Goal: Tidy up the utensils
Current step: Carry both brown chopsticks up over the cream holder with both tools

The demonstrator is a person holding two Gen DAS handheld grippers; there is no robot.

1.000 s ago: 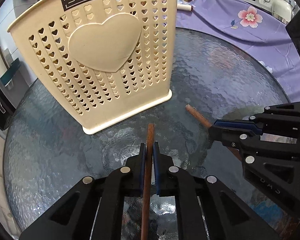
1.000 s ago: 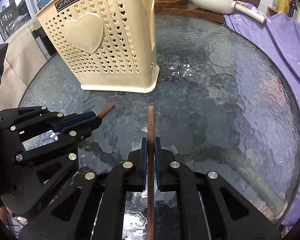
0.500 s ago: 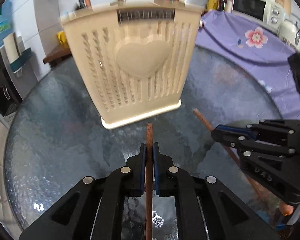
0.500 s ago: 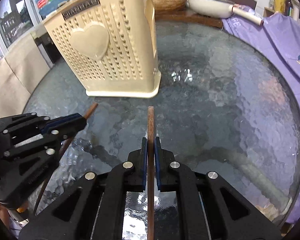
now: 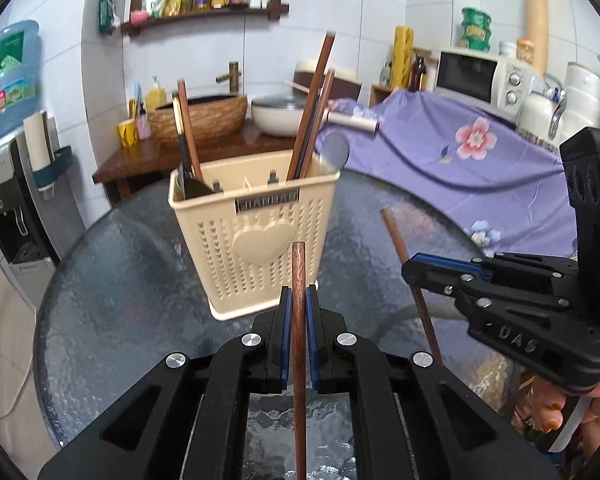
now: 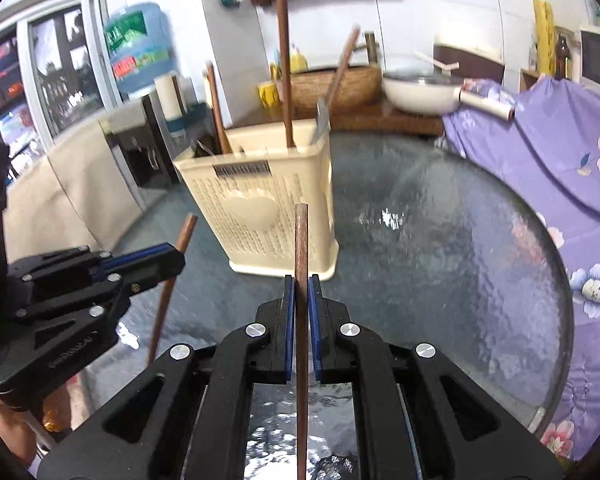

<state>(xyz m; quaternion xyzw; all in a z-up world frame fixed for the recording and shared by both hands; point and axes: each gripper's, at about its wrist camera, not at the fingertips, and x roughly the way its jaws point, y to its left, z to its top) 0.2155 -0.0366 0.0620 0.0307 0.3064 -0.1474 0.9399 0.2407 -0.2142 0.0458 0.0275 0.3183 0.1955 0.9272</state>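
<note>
While both tools are held above the round glass worktop (image 5: 112,312), each one pinches a single brown wooden chopstick. The left gripper (image 5: 296,300) is pressed together on the left chopstick (image 5: 299,280), which runs between the blue pads (image 5: 286,320) and projects forward past the fingertips. The right gripper (image 6: 301,288) is likewise pressed together on the right chopstick (image 6: 301,240), gripped the same way along the line of its fingers. In the left wrist view, the right gripper appears at the right edge with its chopstick angled up and to the left. In the right wrist view, the left gripper appears at the lower left with its chopstick tilted up and to the right.

The cream perforated utensil holder (image 5: 260,236) stands upright on the worktop ahead of both grippers, apart from both chopstick tips. It already contains several upright chopsticks (image 5: 314,108) and a metal spoon (image 5: 334,150). A purple floral cloth (image 5: 480,160) lies beyond the worktop on the right.
</note>
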